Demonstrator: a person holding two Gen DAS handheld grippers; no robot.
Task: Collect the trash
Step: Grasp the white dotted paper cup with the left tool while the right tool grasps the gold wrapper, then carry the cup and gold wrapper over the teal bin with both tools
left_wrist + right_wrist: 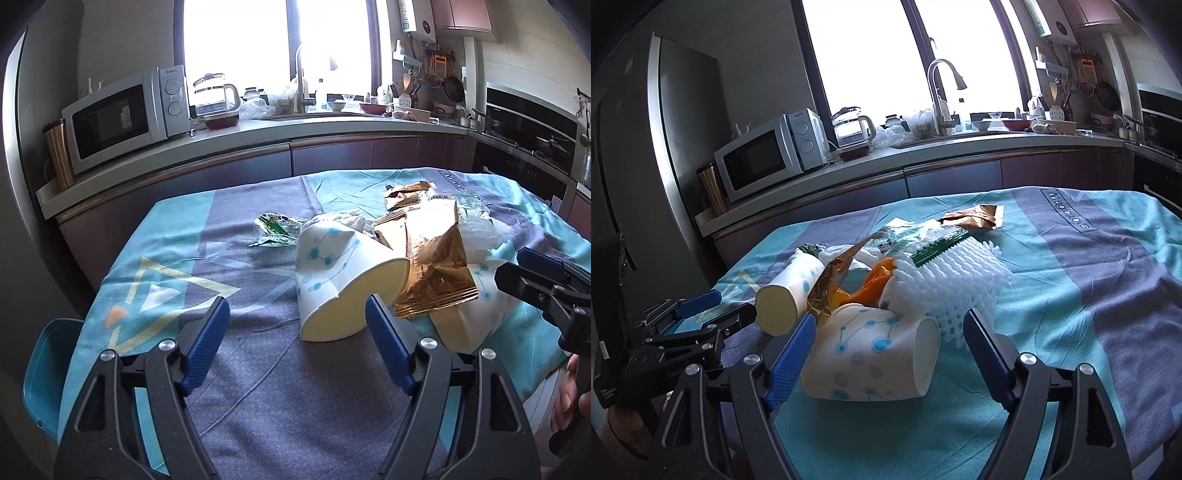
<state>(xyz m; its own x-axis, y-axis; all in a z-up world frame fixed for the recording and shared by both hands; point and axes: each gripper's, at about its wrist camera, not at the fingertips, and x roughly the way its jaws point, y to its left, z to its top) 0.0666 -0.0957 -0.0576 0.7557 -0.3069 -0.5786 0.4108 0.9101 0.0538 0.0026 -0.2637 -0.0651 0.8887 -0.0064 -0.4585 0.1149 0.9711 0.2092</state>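
A pile of trash lies on a table under a teal and grey cloth (258,387). A crushed paper cup (340,284) with blue dots lies on its side just ahead of my open left gripper (297,312). A gold foil bag (432,266) leans on it, with a green wrapper (275,229) behind. My open right gripper (890,326) has a second dotted paper cup (871,354) lying between its fingers. Behind it are white foam netting (945,280), orange peel (875,284), the first cup (790,295) and another gold wrapper (975,218).
A blue chair (44,373) stands at the table's left edge. Beyond the table runs a kitchen counter (229,140) with a microwave (125,118), a kettle (216,96), a sink tap (942,96) and dishes. A fridge (665,166) stands at the left.
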